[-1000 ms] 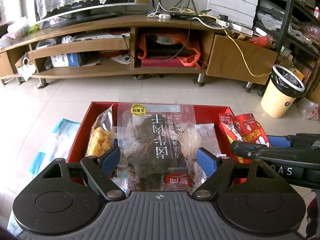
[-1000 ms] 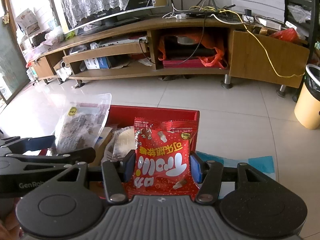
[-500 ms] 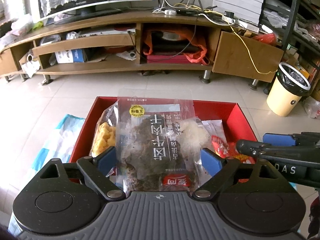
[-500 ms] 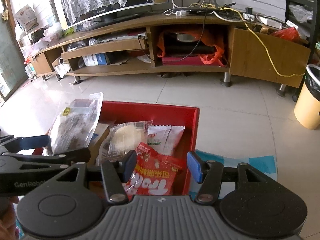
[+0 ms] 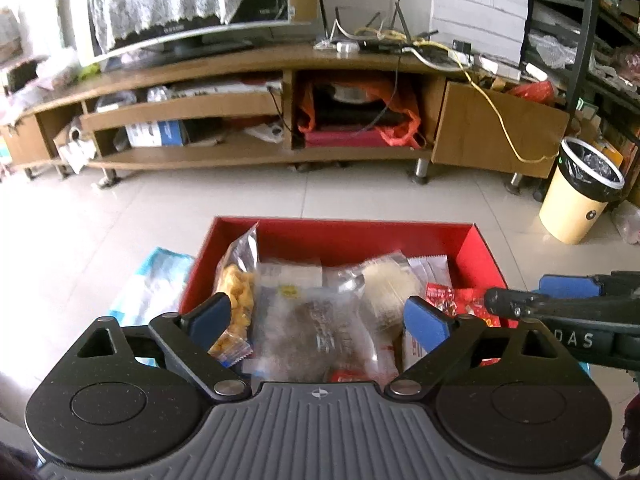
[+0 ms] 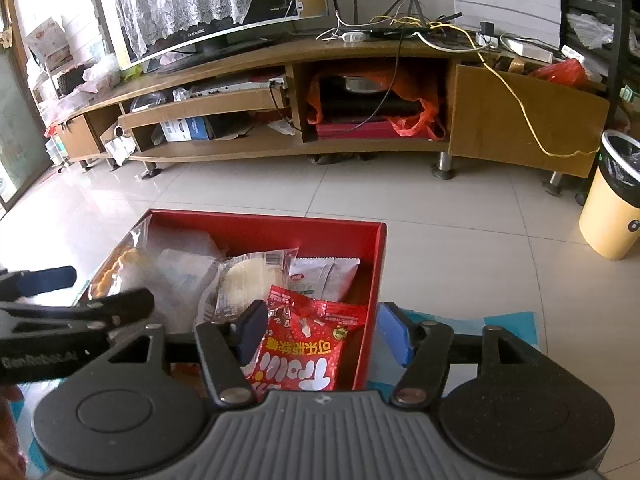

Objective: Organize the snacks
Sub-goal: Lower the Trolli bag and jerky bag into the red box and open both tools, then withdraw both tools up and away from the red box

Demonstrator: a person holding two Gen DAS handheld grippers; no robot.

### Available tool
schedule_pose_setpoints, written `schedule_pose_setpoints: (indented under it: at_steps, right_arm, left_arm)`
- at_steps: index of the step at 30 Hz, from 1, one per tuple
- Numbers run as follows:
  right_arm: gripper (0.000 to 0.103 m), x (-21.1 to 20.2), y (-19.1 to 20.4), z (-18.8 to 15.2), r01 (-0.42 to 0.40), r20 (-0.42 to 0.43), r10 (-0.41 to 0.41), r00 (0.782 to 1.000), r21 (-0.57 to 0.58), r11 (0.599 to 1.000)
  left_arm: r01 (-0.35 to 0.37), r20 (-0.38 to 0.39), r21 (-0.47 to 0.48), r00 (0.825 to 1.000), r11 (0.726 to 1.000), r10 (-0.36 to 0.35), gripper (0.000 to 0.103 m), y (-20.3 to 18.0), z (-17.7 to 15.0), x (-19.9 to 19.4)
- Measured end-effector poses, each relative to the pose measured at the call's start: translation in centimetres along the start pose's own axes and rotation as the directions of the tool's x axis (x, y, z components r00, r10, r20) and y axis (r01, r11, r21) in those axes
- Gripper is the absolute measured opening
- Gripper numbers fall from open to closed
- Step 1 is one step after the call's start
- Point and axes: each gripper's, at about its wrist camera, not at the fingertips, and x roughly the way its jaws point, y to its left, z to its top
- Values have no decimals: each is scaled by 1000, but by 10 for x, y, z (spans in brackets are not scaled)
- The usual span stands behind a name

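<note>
A red box (image 5: 360, 227) (image 6: 260, 218) sits on the floor with several snack packs in it. My left gripper (image 5: 320, 320) hangs over its near side with its jaws opening. A clear bag of dark snack (image 5: 316, 336) lies blurred in the box between them, and the pads are off it. Beside that bag are a bag of yellow puffs (image 5: 237, 292) and a round white cake pack (image 5: 385, 285) (image 6: 248, 276). My right gripper (image 6: 320, 332) (image 5: 560, 300) is over the box's right end, its jaws opening too. A red candy bag (image 6: 308, 344) lies loose below them.
A blue and white mat (image 5: 148, 284) (image 6: 480, 320) lies under the box on the tiled floor. A long wooden TV stand (image 5: 280, 152) runs across the back. A cream waste bin (image 5: 580, 196) (image 6: 616, 208) stands at the right. A white and green sachet (image 6: 320, 276) rests in the box.
Both grippers have opened. The clear bag dropped from upright in the left jaws into the box. The red bag fell from the right jaws and now lies flat in the box.
</note>
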Motion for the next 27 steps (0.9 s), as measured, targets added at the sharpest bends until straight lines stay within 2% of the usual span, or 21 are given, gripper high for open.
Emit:
schedule_pose_setpoints:
  at_steps: [10,16,27]
  right_arm:
    - [61,-20,11,-6,1,12,-1,1000,-29,1000]
    - [62,-34,11,-14,-11,20,10,1000,14,1000]
    - [65,-59,17,-35,-19,23,19,1000,15,1000]
  left_arm:
    - [6,5,-17,1000,1000,-6,98,5,-6,-15]
    - [7,-4,-35,1000,999,-7,100,9,-16,-28]
    - [1,-6,-29,1000,1000,-1,103,11,-37,-52]
